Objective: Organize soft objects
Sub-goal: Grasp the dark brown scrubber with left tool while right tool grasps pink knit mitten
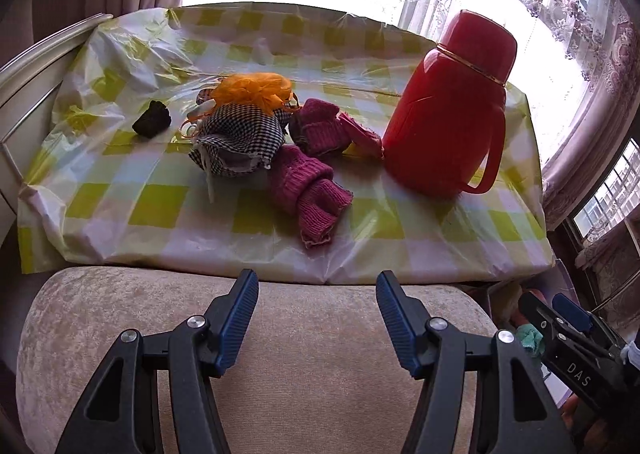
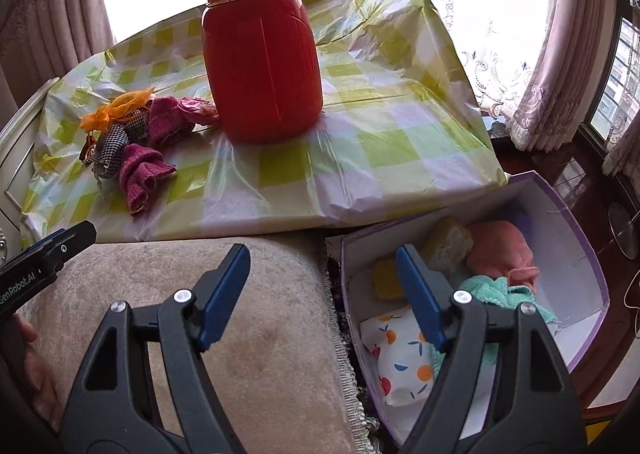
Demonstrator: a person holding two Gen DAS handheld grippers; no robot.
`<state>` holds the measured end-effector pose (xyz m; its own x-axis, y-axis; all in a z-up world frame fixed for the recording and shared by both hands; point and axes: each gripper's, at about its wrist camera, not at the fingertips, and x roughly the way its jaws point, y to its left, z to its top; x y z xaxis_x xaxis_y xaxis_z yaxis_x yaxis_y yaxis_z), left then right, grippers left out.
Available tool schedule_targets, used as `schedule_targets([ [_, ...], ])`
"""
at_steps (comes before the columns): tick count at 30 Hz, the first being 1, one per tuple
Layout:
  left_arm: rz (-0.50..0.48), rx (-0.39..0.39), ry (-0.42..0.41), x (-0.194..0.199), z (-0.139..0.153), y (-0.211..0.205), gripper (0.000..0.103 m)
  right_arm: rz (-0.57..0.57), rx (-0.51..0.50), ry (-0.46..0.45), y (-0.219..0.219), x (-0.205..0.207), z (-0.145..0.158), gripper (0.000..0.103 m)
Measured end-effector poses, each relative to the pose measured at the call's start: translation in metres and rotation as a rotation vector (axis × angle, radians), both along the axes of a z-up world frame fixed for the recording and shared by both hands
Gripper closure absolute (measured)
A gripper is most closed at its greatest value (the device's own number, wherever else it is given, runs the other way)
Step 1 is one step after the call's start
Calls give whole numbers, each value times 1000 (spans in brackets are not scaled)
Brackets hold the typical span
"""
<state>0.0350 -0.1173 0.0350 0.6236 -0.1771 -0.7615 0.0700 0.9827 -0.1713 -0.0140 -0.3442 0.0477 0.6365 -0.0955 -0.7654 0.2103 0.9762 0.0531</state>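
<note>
A heap of soft things lies on the checked tablecloth: an orange mesh puff, a black-and-white checked cloth, a magenta knit piece, a second magenta piece and a small dark lump. The same heap shows in the right wrist view, with the magenta knit piece nearest. My left gripper is open and empty above a beige cushion. My right gripper is open and empty, straddling the cushion edge and a purple box.
A tall red thermos stands on the table right of the heap. The box holds a yellow sponge, a pink cloth, a teal cloth and a fruit-print pouch. Curtains and windows lie behind.
</note>
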Motion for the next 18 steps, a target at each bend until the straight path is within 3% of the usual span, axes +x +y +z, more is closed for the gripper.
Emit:
schedule_targets([
  [11, 236, -24, 12, 34, -10, 88, 41, 166, 59, 2, 59, 54, -6, 28],
  [18, 297, -44, 31, 65, -19, 117, 41, 296, 21, 12, 105, 87, -15, 28],
])
